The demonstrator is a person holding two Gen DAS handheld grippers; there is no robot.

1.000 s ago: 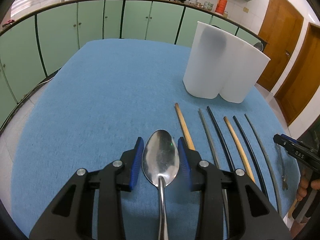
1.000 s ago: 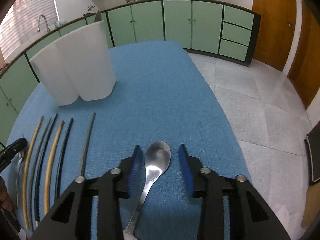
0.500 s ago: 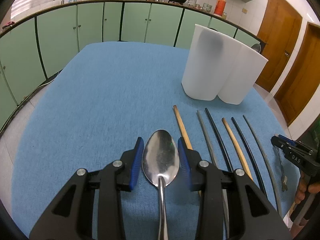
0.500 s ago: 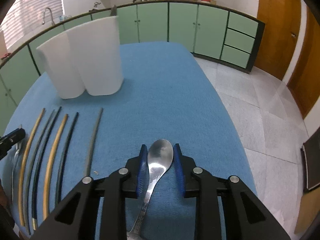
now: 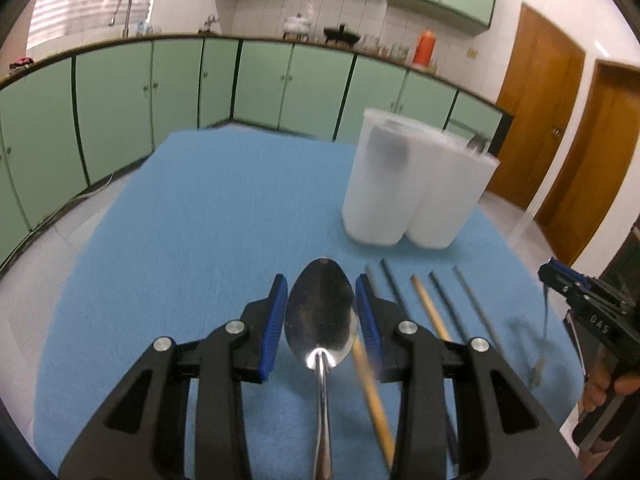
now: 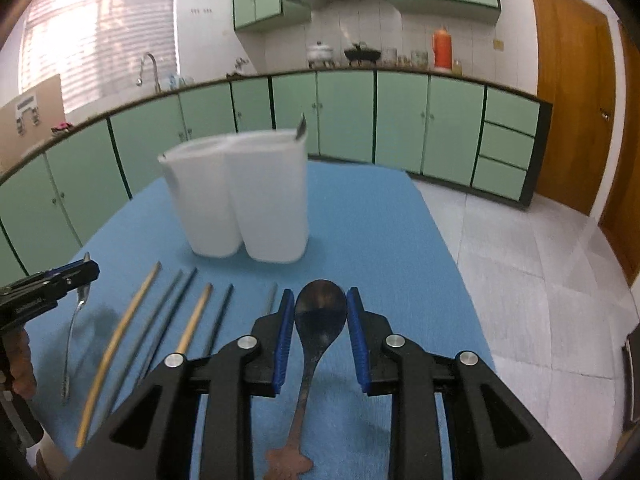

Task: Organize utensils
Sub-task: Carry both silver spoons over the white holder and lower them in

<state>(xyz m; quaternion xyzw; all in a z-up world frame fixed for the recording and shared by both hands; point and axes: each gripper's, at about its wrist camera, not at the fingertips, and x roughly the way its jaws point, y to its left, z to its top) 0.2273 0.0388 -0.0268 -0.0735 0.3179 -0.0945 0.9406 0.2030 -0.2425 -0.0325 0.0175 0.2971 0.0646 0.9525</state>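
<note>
While each gripper clamps its own spoon by the bowl, both utensils hang above the blue-covered desk [image 5: 192, 216]. Left gripper [image 5: 321, 307]: blue pads pressed against the sides of a bright steel spoon [image 5: 320, 316], handle trailing back toward the camera. Right gripper [image 6: 320, 312]: pads closed on a darker spoon [image 6: 319, 316], whose handle ends in a flared, shaped tip. White two-compartment utensil holder [image 6: 244, 204]: upright on the desk beyond both grippers, a utensil tip protruding above its rim on one side; a dark shape shows through one wall in the left wrist view. Chopsticks [image 6: 188, 320]: six sticks, two tan and four dark or grey, lying roughly parallel on the cloth between the two grippers, near the holder's base. Green kitchen cabinets [image 6: 348, 116] line the background.
</note>
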